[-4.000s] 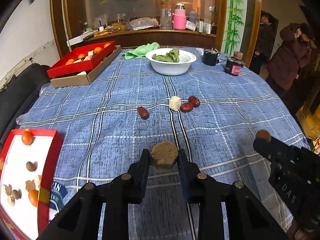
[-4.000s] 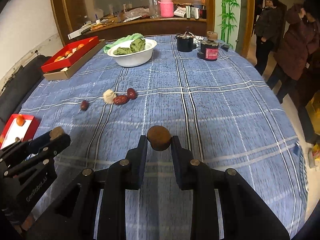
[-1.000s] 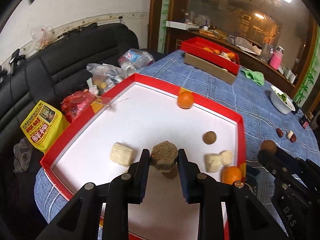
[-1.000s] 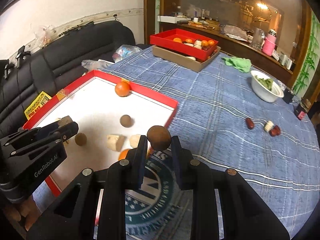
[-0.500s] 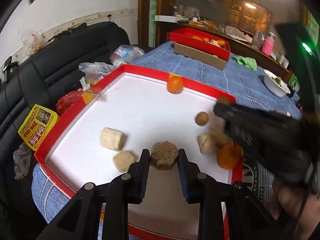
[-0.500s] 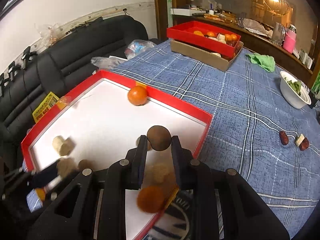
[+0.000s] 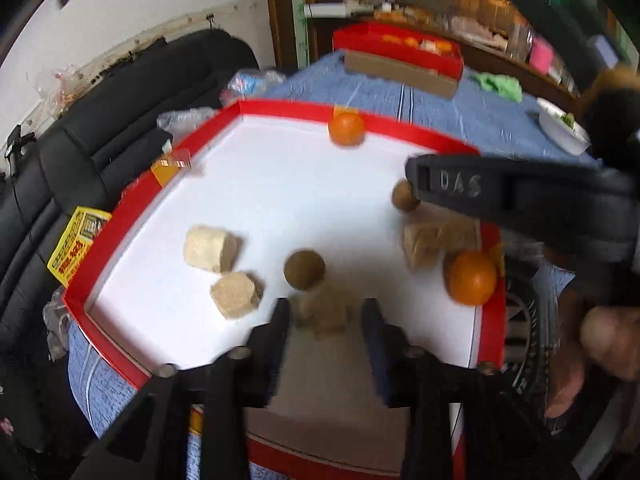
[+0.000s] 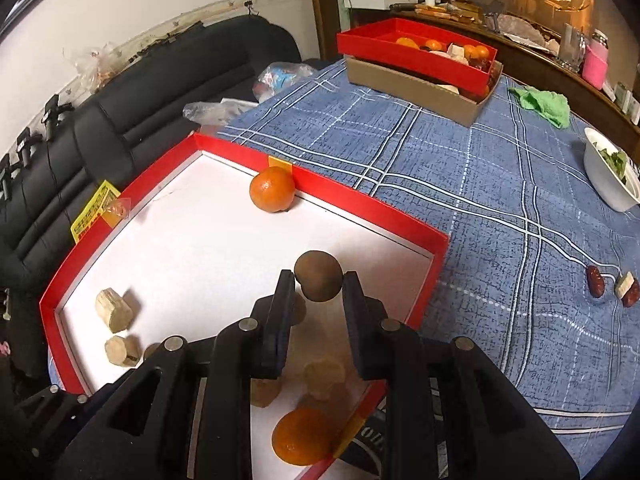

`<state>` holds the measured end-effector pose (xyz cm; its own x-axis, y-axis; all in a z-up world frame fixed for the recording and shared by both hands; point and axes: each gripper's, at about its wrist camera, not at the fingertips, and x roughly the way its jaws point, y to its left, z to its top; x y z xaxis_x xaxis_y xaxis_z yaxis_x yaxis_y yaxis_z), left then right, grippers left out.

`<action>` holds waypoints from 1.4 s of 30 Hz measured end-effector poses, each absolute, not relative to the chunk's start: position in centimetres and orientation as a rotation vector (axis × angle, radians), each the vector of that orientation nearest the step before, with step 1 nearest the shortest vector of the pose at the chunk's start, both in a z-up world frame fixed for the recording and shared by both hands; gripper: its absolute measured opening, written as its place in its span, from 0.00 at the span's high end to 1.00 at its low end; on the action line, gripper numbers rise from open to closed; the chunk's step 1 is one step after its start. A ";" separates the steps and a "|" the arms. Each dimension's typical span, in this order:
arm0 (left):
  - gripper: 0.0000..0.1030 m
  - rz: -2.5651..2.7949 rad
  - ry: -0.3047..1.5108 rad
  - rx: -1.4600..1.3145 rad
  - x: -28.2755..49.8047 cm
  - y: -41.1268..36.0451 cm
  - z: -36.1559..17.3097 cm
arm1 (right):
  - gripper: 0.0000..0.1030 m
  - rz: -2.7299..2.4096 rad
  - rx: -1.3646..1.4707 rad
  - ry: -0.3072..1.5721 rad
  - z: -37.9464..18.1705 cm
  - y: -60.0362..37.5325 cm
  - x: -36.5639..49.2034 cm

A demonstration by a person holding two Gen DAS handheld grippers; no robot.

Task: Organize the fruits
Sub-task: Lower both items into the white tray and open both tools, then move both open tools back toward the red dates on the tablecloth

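A red tray [image 7: 280, 110] with a white floor holds two oranges [image 7: 346, 128], beige cakes [image 7: 208, 248] and brown round fruits [image 7: 304, 270]. My left gripper [image 7: 326, 306] hangs low over the tray's near side. Its jaws are opening and the brown hexagonal cake [image 7: 322, 314] sits blurred between them with a gap on each side. My right gripper [image 8: 318, 274] is above the tray's [image 8: 360, 200] right part. Its jaws are starting to open, but the pads still touch the brown round fruit [image 8: 319, 278]. One of its fingers [image 7: 456, 182] crosses the left wrist view.
A second red tray [image 8: 416, 52] of fruit rests on a cardboard box at the back. On the blue checked cloth lie red dates [image 8: 596, 280], a white bowl [image 8: 608, 176] and a green rag [image 8: 544, 104]. A black sofa [image 8: 160, 92] borders the left. A hand [image 7: 600, 340] is lower right.
Both grippers carried their loads from the table's middle to the tray. In the last half second the left jaws spread and the hexagonal cake slipped lower; the right gripper moved further over the tray.
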<state>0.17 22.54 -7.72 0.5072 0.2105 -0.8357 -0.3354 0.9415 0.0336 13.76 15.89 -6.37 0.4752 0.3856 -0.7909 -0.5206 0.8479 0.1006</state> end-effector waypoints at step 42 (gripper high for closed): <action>0.37 0.033 0.902 -0.078 16.9 2.1 -5.5 | 0.66 0.143 0.091 0.931 -7.9 -16.6 24.8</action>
<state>16.94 2.12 -5.51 0.6197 -0.0042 -0.7848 -0.0614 0.9967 -0.0538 24.81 -16.63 -7.90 0.5887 0.1623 -0.7919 -0.0835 0.9866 0.1402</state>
